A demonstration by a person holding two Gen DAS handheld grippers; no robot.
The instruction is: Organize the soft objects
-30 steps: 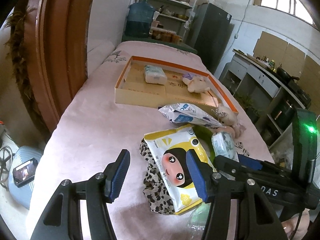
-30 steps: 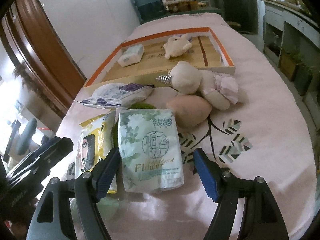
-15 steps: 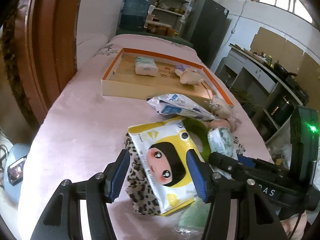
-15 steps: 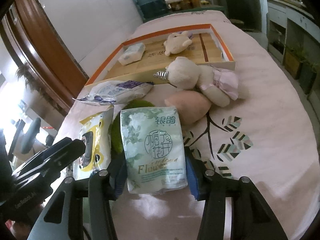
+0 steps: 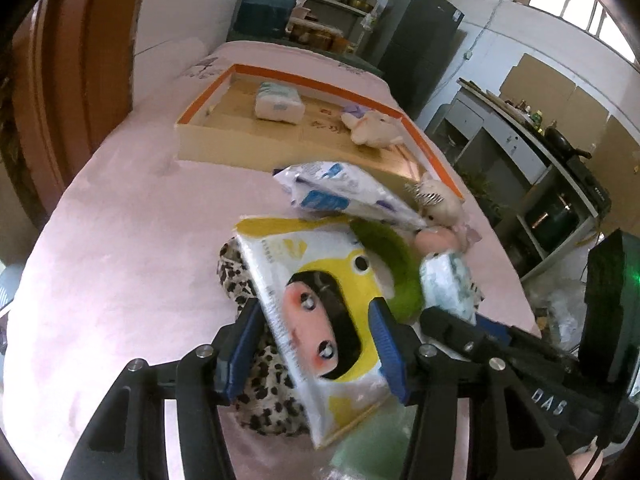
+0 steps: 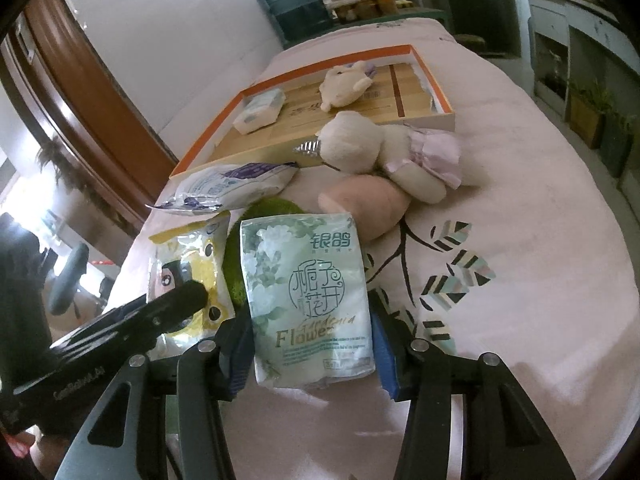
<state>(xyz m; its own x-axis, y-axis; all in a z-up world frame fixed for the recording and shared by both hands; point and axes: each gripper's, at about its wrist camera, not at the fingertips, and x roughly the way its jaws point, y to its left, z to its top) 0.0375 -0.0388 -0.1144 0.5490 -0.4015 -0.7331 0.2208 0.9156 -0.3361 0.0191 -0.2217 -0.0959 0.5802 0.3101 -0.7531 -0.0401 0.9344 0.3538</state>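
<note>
The left gripper was closing its blue fingers around the yellow wipes pack; the right gripper clamped the green tissue pack.

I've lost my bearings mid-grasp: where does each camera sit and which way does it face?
Left wrist: on the left gripper, looking down along its jaws closing round the yellow wipes pack; the right gripper shows beside it.
Right wrist: on the right gripper, jaws pressing the green Flower tissue pack; the left gripper shows.
Both share the orange-rimmed tray ahead.
</note>
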